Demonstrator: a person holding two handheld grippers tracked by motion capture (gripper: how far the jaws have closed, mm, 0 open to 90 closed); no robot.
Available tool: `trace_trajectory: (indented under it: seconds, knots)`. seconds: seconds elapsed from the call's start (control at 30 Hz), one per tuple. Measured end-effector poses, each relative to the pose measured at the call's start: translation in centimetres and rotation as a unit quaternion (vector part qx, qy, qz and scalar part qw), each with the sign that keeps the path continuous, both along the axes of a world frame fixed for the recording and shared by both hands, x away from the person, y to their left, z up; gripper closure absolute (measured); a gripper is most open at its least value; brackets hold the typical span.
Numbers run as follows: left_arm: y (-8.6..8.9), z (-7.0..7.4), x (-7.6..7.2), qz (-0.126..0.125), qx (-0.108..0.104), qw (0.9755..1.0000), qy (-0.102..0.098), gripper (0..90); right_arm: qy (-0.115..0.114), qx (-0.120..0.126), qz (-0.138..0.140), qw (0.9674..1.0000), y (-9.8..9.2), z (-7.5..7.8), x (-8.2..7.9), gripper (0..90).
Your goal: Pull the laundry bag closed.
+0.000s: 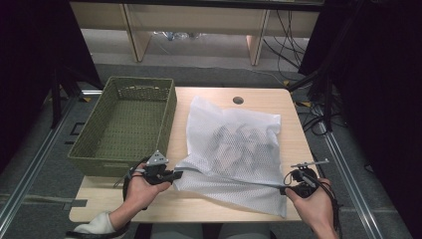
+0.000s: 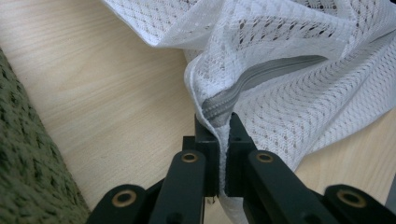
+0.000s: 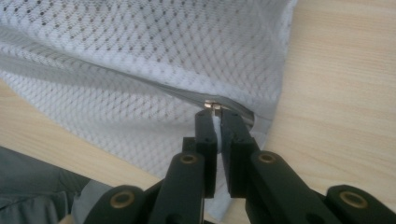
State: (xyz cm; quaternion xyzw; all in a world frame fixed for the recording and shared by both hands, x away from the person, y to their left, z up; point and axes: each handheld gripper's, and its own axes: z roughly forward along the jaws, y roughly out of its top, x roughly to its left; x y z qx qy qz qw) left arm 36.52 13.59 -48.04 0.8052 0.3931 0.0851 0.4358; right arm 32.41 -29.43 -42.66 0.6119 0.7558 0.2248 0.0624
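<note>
The mesh laundry bag (image 1: 234,149) lies spread on the wooden bench (image 1: 278,99), its near edge with the grey zipper (image 2: 252,86) stretched between the two hand-held grippers. The left hand-held gripper (image 1: 171,175) has its jaws pinched tight on the zipper's end at the bag's near left corner, while the right hand-held gripper (image 1: 287,189) has its jaws nearly together on the small metal zipper pull (image 3: 214,106) near the bag's near right corner. Farther off, a green woven basket (image 1: 99,154) stands just left of the bag, overhanging the bench's left edge.
</note>
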Motion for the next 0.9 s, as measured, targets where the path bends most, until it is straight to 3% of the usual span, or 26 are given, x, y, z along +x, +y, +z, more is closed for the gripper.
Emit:
trace_trajectory:
  seconds: [0.13, 0.23, 0.3, 0.43, 0.53, 0.6, 0.7, 0.73, 0.8, 0.83, 0.87, 0.9]
  knots:
    - [0.0, 0.0, 0.0, 0.001, 0.0, 1.0, 0.0, 87.3, -0.003, 0.002, -0.006, 1.0, -0.5, -0.2, 0.0, 87.2]
    - [0.0, 0.0, 0.0, 0.001, 0.0, 1.0, 0.001, 87.3, -0.001, -0.007, 0.006, 1.0, -0.9, -0.2, 0.1, 87.2]
    - [-0.1, 0.0, 0.0, 0.002, -0.006, 1.0, 0.001, 87.3, -0.002, 0.001, -0.011, 0.9999, -0.8, -0.4, 0.0, 87.2]
    - [-0.1, 0.0, 0.0, 0.002, -0.006, 1.0, 0.001, 87.3, 0.001, -0.005, -0.01, 0.9999, -1.1, -0.5, 0.0, 87.2]
    - [0.0, 0.0, 0.0, 0.0, -0.002, 1.0, 0.002, 87.4, 0.019, -0.001, -0.02, 0.9996, -1.2, -0.4, 0.0, 87.2]
    - [-0.1, 0.0, -0.1, 0.0, -0.008, 1.0, 0.001, 87.4, 0.0, -0.014, 0.011, 0.9998, -1.9, -0.6, 0.2, 87.2]
    - [0.0, 0.0, 0.0, 0.0, 0.0, 1.0, 0.001, 87.3, 0.005, -0.015, -0.006, 0.9999, -1.9, -0.6, 0.2, 87.2]
    - [-0.1, -0.1, 0.0, 0.003, 0.001, 1.0, -0.001, 87.3, 0.006, -0.016, 0.007, 0.9998, -2.2, -0.7, 0.3, 87.2]
    - [-0.2, -0.1, -0.1, 0.002, -0.006, 1.0, 0.001, 87.4, 0.006, -0.014, 0.001, 0.9999, -2.2, -0.9, 0.4, 87.2]
    - [-0.2, -0.1, -0.1, 0.002, -0.006, 1.0, 0.001, 87.3, 0.013, -0.017, -0.007, 0.9997, -2.2, -0.9, 0.4, 87.2]
    - [-0.3, -0.1, -0.1, 0.006, -0.012, 0.9999, 0.002, 87.3, 0.042, -0.005, -0.033, 0.9986, -1.8, -0.6, 0.3, 87.2]
    - [-0.3, -0.1, -0.1, 0.006, -0.012, 0.9999, 0.002, 87.3, 0.035, -0.011, -0.026, 0.999, -2.1, -0.8, 0.5, 87.1]
